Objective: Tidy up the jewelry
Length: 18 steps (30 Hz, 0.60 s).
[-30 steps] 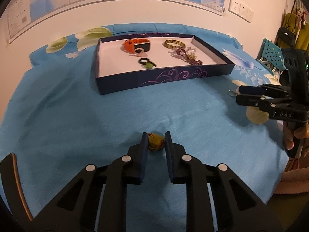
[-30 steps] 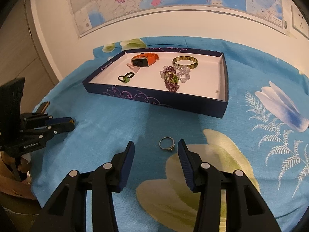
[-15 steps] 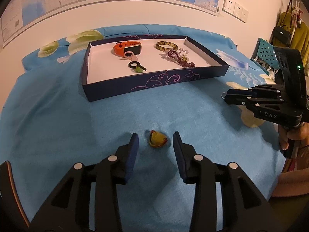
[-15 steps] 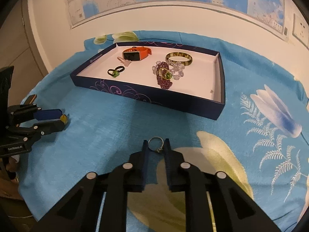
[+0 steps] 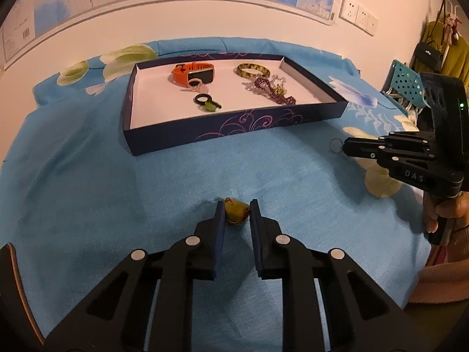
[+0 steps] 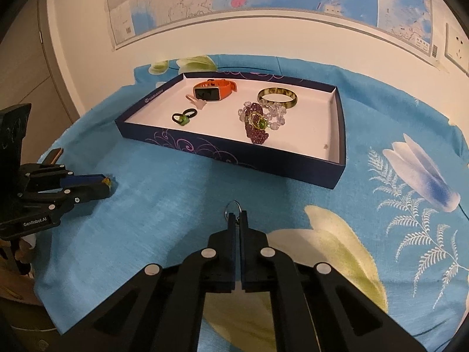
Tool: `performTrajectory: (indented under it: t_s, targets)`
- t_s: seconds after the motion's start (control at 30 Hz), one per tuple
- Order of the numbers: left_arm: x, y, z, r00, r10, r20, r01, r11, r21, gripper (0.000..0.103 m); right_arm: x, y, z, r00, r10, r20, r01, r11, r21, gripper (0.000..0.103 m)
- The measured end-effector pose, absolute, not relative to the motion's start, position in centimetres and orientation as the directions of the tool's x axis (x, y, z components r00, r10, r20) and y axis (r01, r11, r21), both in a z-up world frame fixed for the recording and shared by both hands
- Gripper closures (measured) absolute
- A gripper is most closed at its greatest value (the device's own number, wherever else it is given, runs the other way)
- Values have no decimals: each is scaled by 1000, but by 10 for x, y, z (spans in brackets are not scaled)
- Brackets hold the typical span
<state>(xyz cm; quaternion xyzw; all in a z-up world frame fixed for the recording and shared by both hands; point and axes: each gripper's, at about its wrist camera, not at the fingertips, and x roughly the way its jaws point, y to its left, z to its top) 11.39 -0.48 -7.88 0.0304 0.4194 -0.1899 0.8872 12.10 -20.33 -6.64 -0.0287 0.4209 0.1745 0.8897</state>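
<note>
The left gripper [image 5: 236, 209], its jaws having just closed, pinches a yellow ornament [image 5: 236, 213] on the blue cloth [image 5: 176, 193], the right gripper [image 6: 236, 215], clamped tight, nips a silver ring [image 6: 233, 207], and the navy jewelry tray [image 6: 234, 155] lies at twelve o'clock.

Warm, dim indoor light with an orange cast. Strong fisheye bending; black vignette fills all corners. Soft shadows fall on the blue floral cloth [image 5: 88, 182] below the dark blue cardboard tray [image 5: 234, 129]. Focus fairly sharp centrally, softer toward the edges.
</note>
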Motion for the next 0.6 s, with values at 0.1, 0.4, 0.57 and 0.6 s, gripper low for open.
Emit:
performTrajectory:
  t_s: [0.1,0.4,0.57,0.6]
  targets:
    - [113,-5,-76,583,-320,-747,369,923,-108,86,120,-204,-65,587,303,-751,-338,934,112,102]
    - [115,-5,-69,597,-333,-730,373,921,-115,86,125,-210,-68,566,345,-748,-330,927,178,103]
    - [117,-5,-72,590,-337,-734,373,920,-122,86,127,-207,-71,560,332,-759,-329,930,165,83]
    - [118,-6,-72,588,-339,-735,374,919,-124,86,128,-206,-70,564,320,-761,-327,933,150,82]
